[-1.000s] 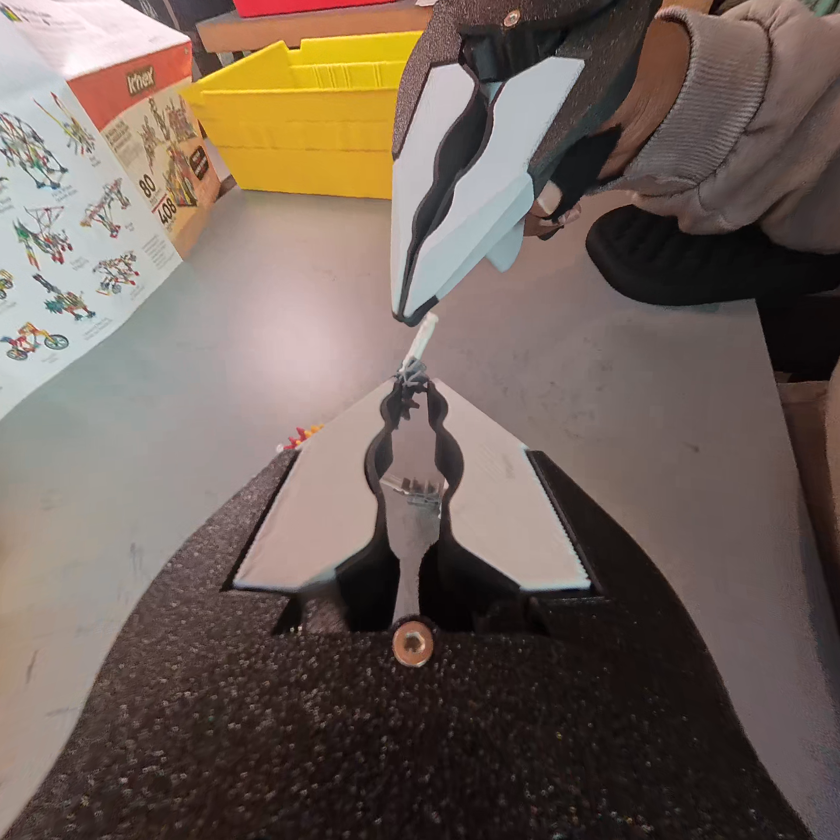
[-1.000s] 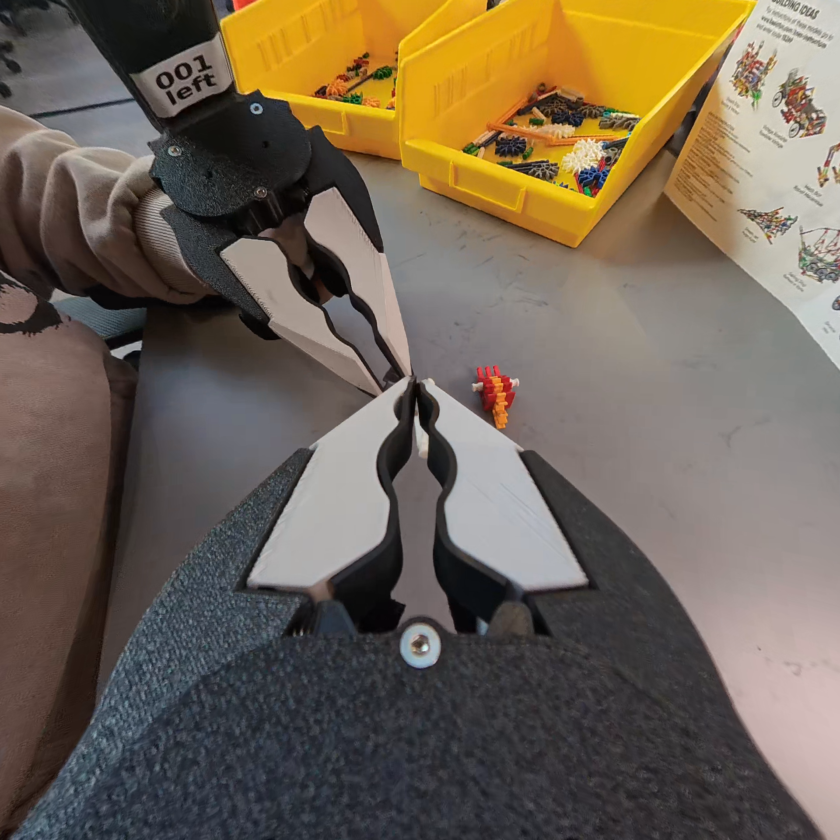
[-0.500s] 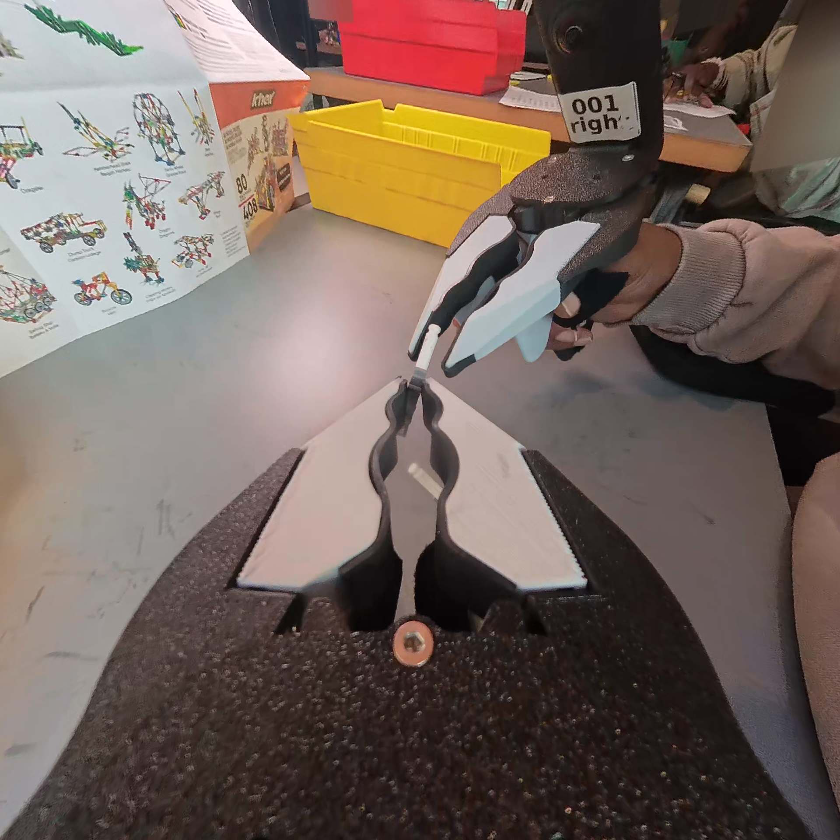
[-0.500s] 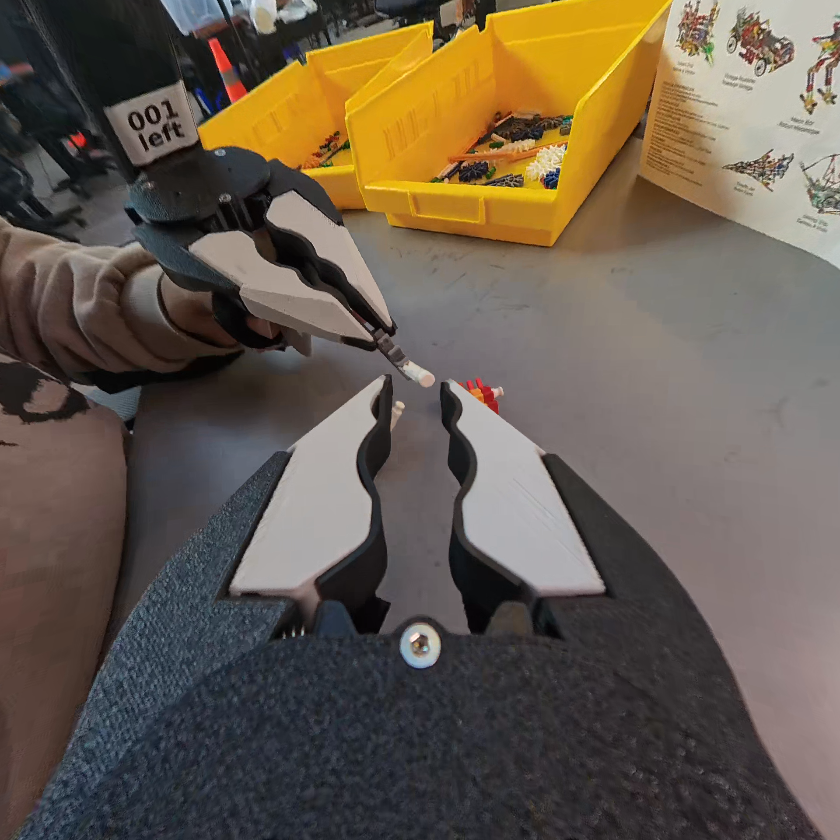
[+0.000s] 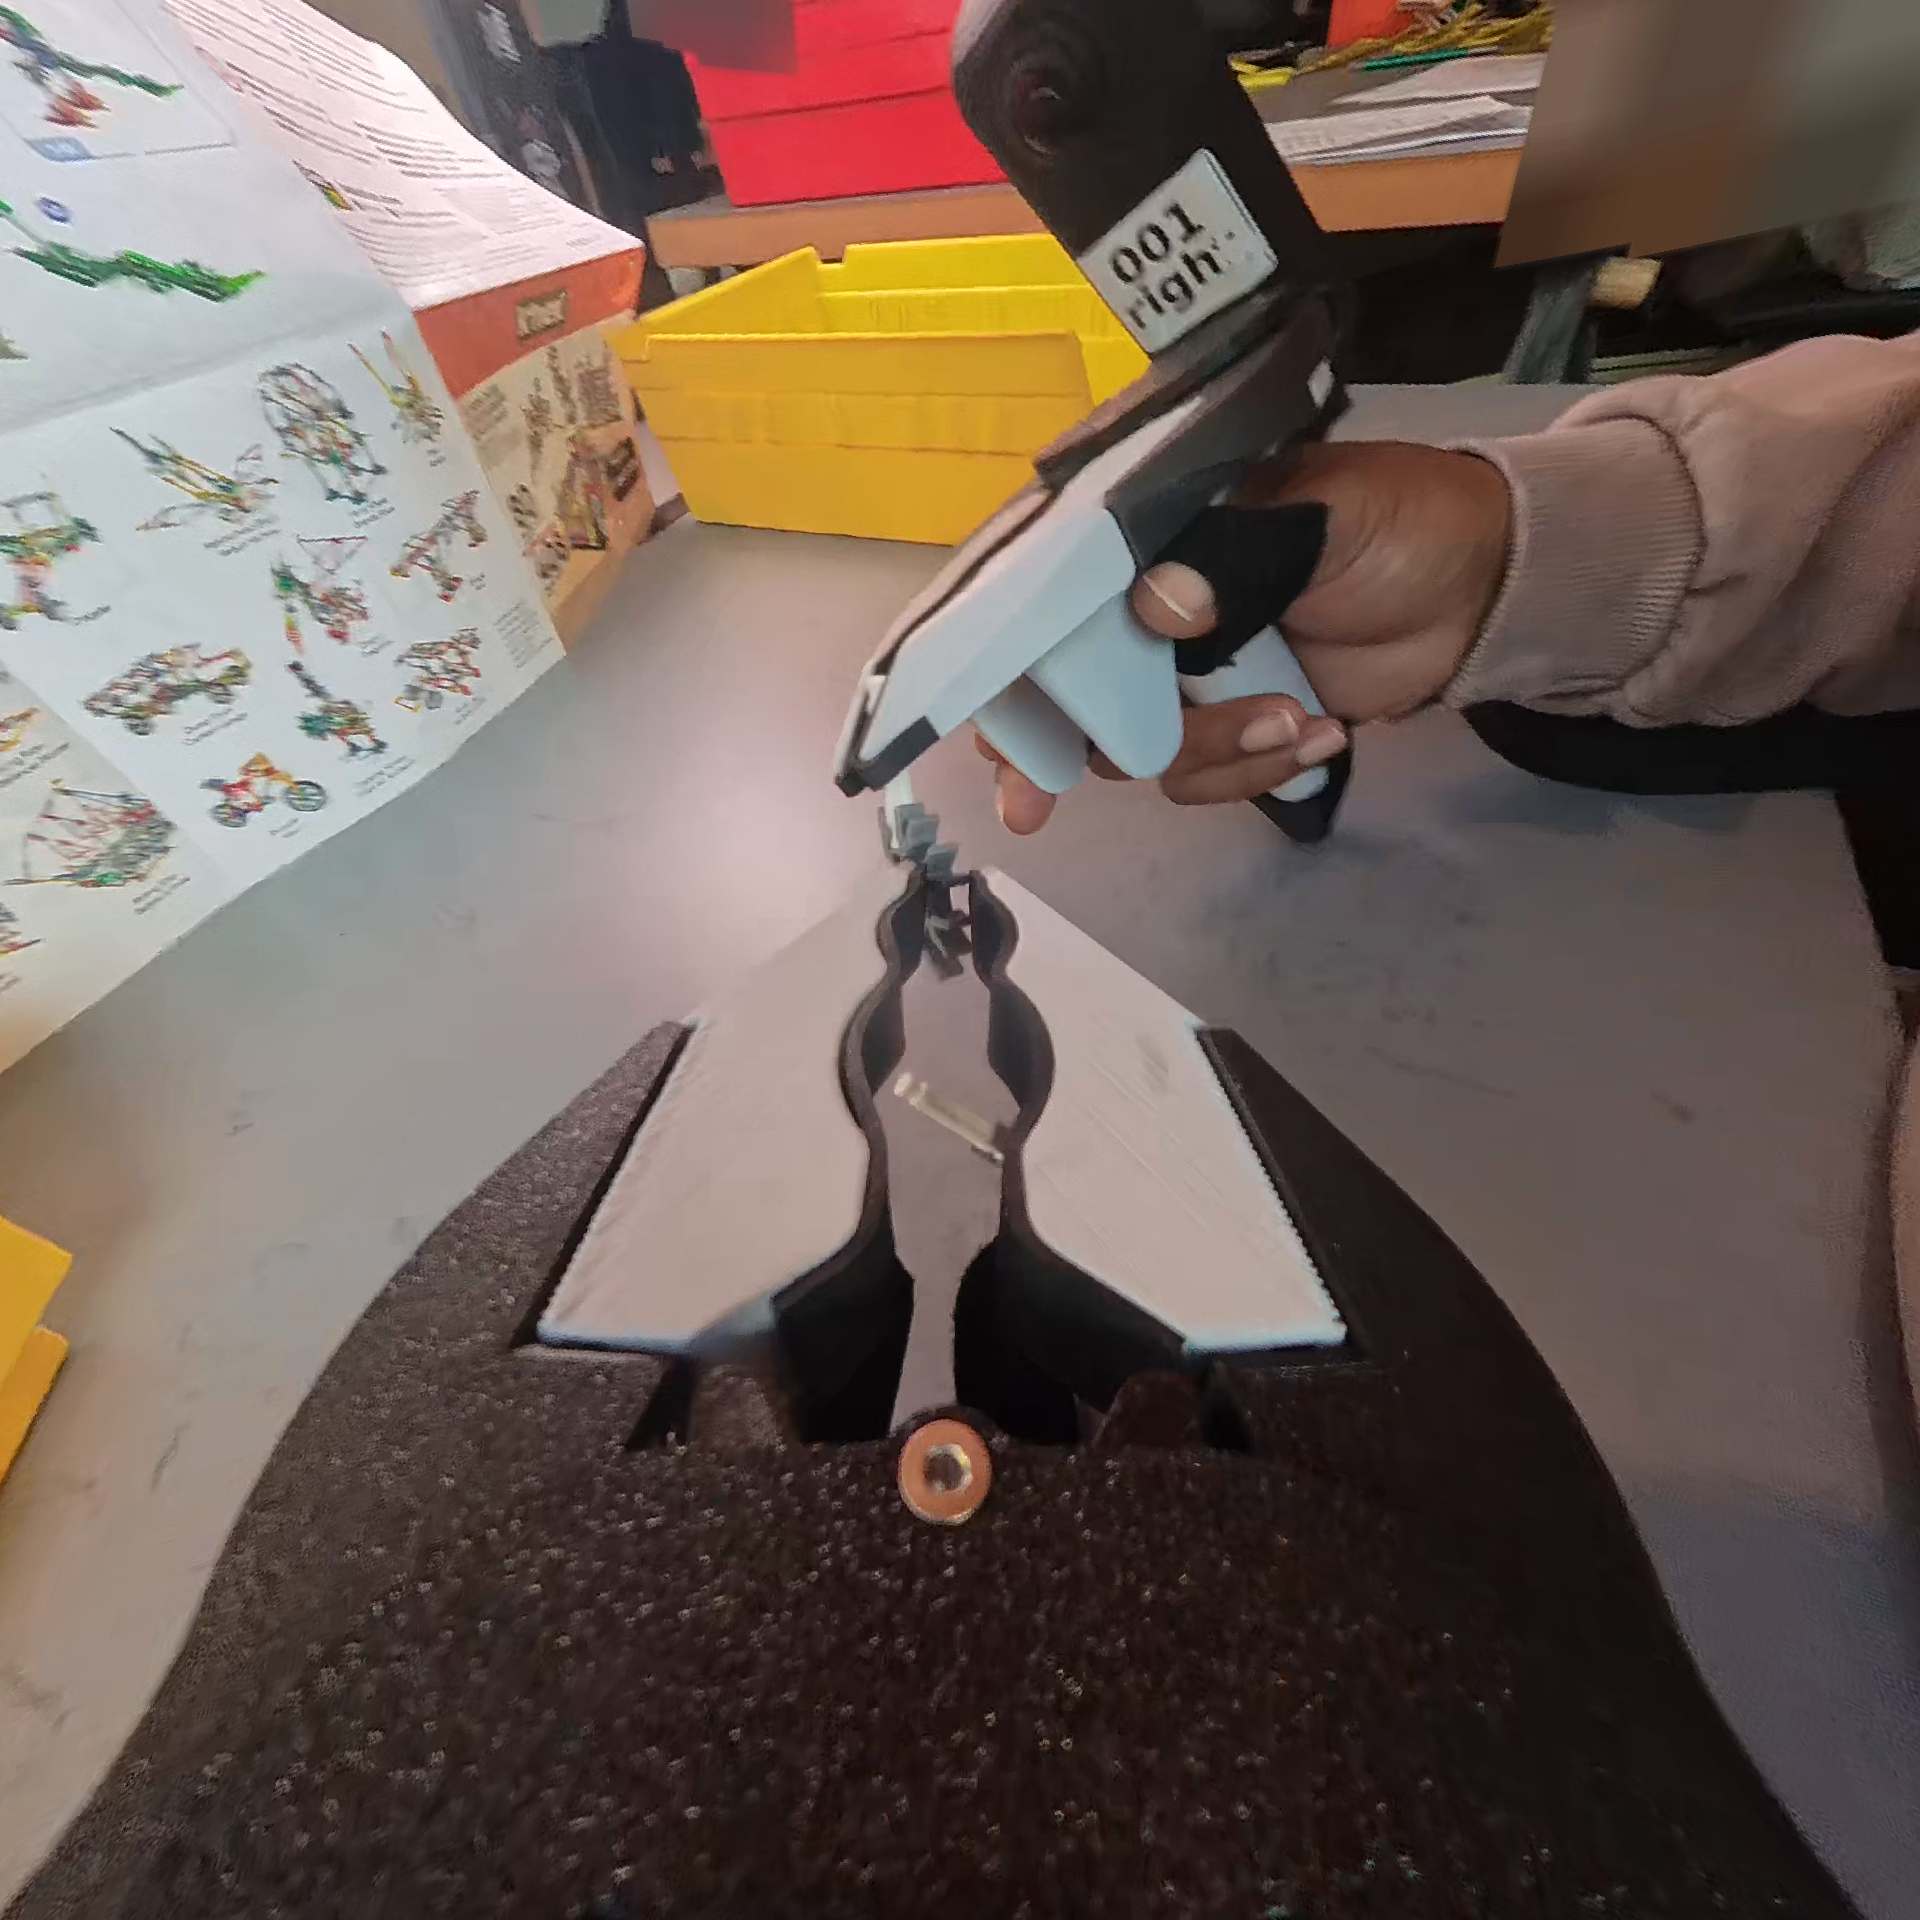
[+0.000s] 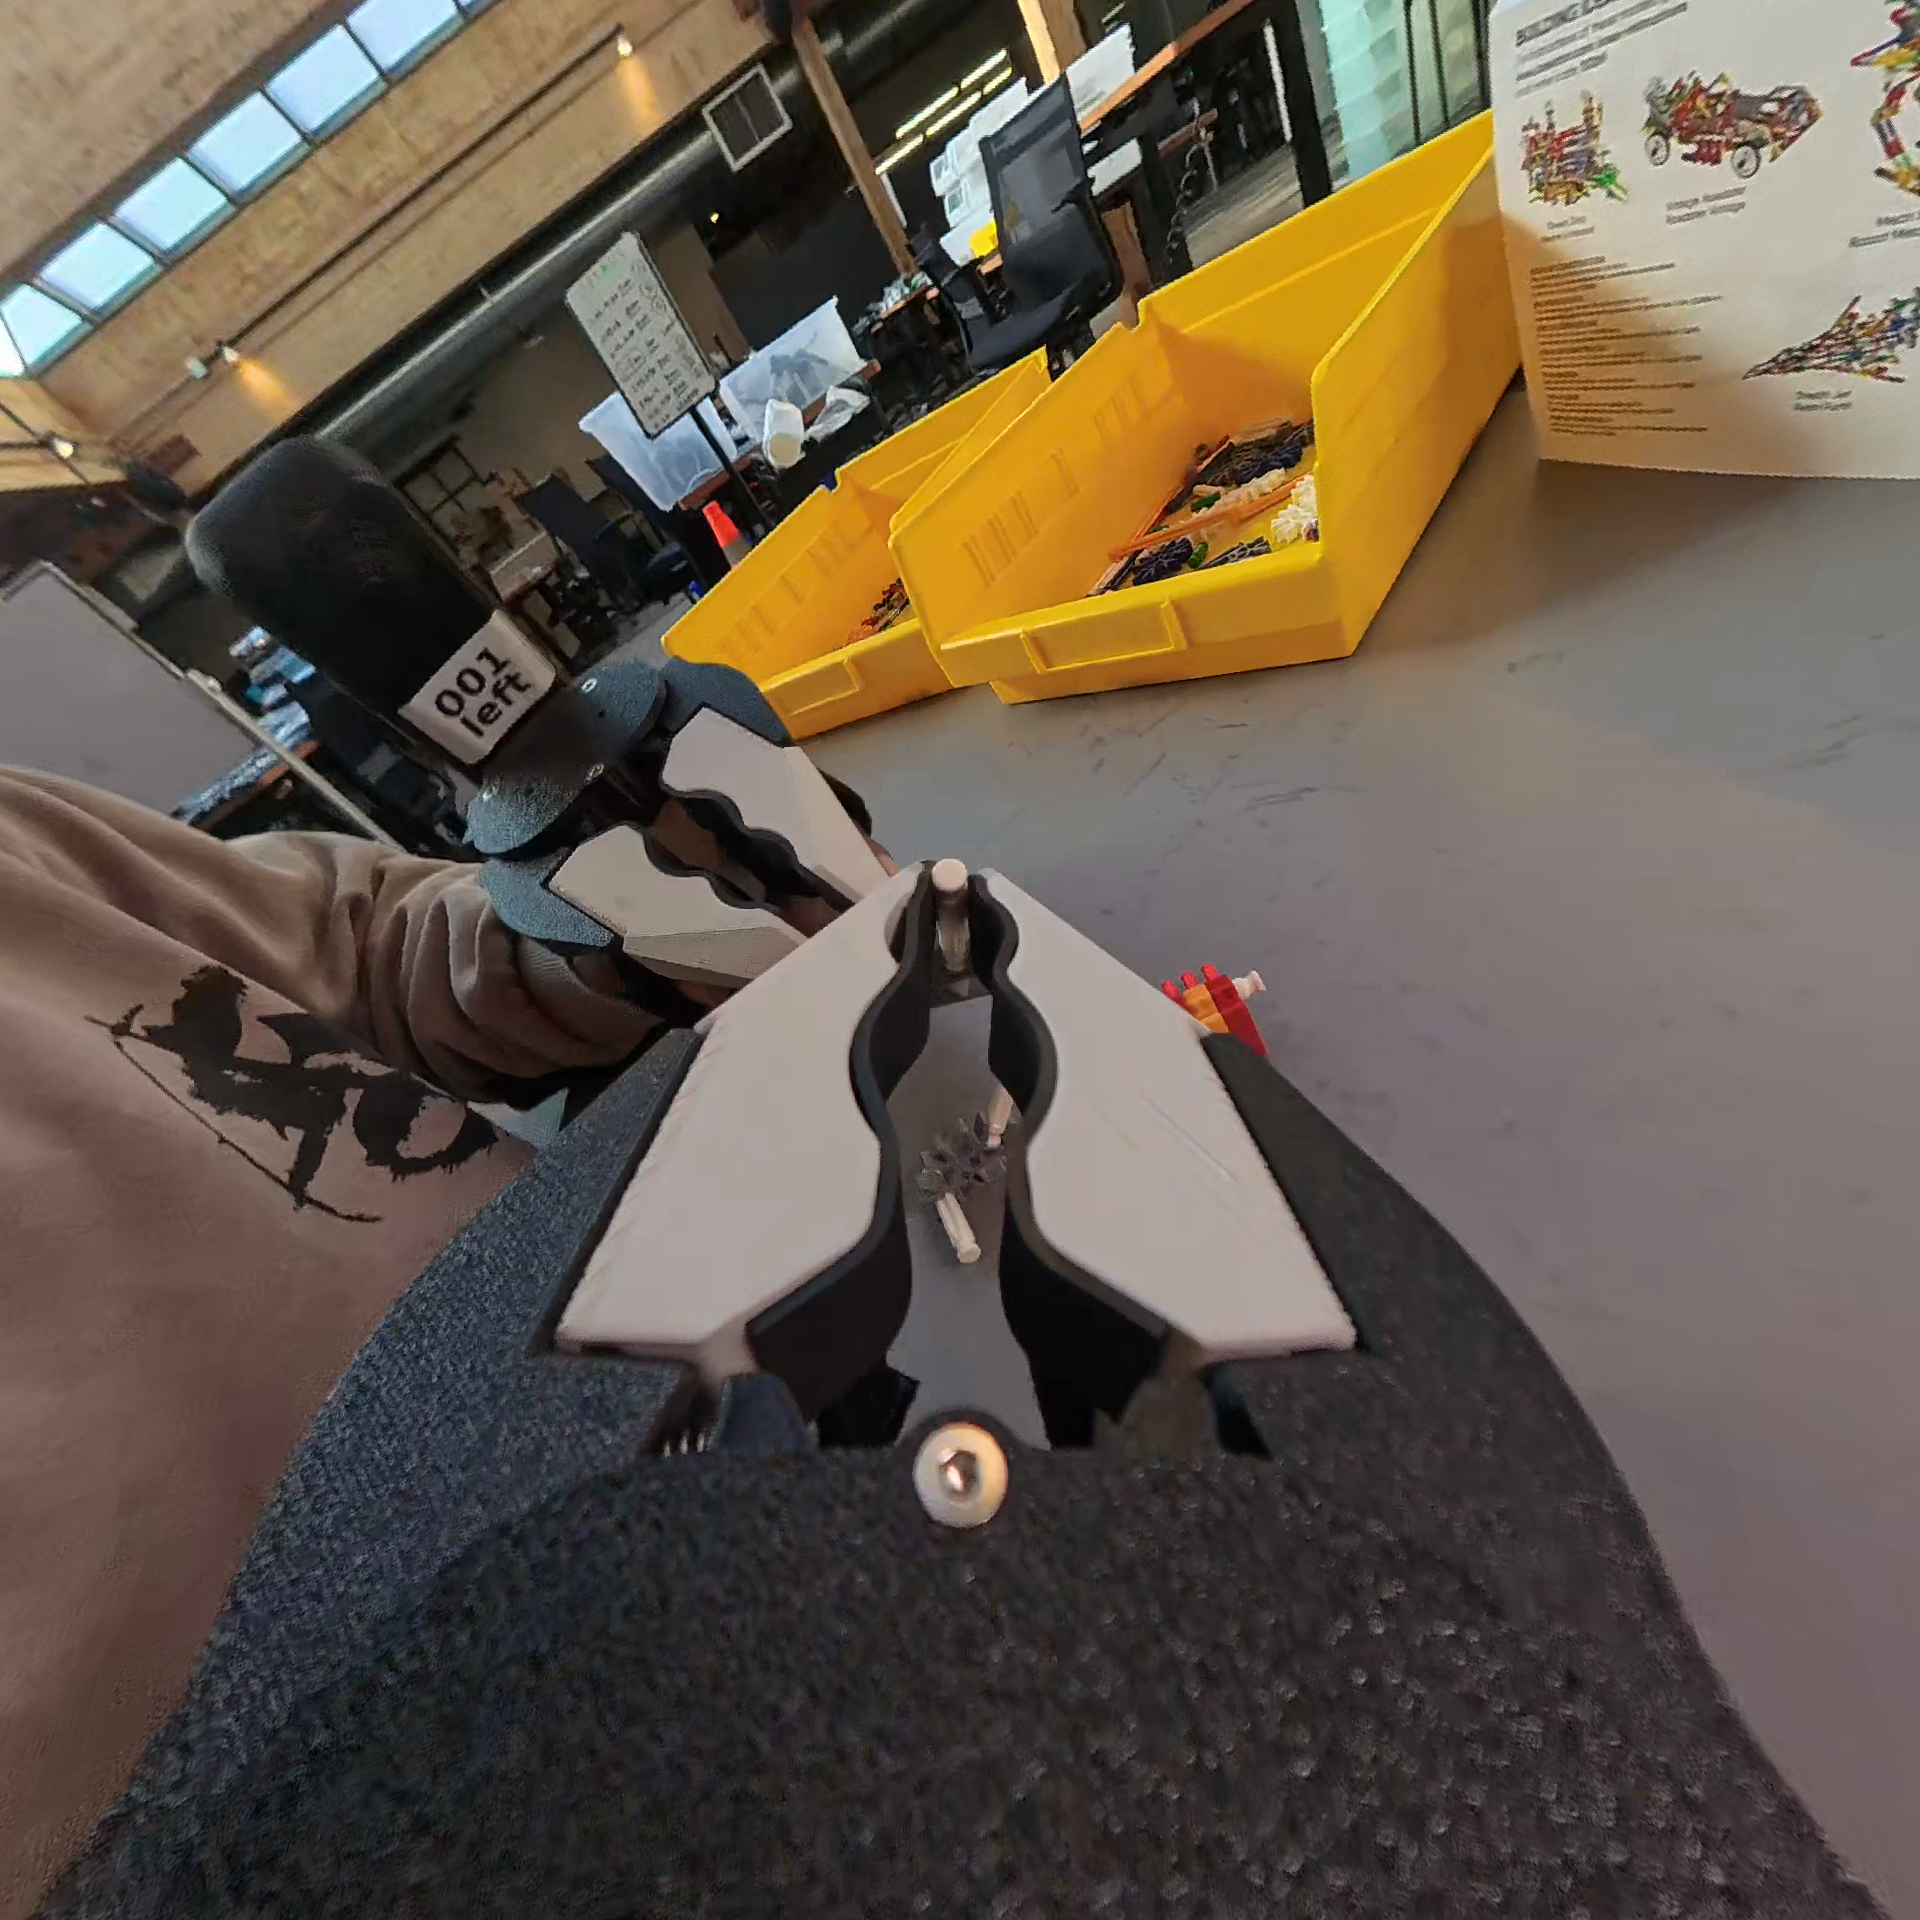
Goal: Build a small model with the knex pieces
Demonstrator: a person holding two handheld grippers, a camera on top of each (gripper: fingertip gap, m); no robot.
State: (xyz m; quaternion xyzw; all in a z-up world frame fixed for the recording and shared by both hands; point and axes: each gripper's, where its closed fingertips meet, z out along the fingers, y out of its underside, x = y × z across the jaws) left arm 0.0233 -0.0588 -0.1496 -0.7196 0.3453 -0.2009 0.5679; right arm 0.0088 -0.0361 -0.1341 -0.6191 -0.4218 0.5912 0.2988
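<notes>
left tongs (image 5: 940,894) are clamping narrow on a grey snowflake connector (image 5: 928,844), pinched right at the tips so most of the piece is sticking out free. right tongs (image 6: 948,894) are also closed narrow, gripping a short white rod (image 6: 948,896) near its end, rod tip poking past the fingertips. in the left wrist view the right tongs (image 5: 868,764) are coming in from above and angling down, their tips sitting just at the connector, so the two parts are touching or nearly touching in the air above the grey surface (image 5: 1455,1039). can't tell if the rod is seated in a slot.

lying on the surface under the tongs: a second grey connector with white rods (image 6: 961,1169), and a small red/orange/yellow stack (image 6: 1216,1003) just beside the right fingers. two yellow bins (image 6: 1164,623) of loose parts are sitting well apart at the back, next to a standing instruction sheet (image 6: 1704,239). person's hand (image 5: 1340,613) is squeezing the right trigger.
</notes>
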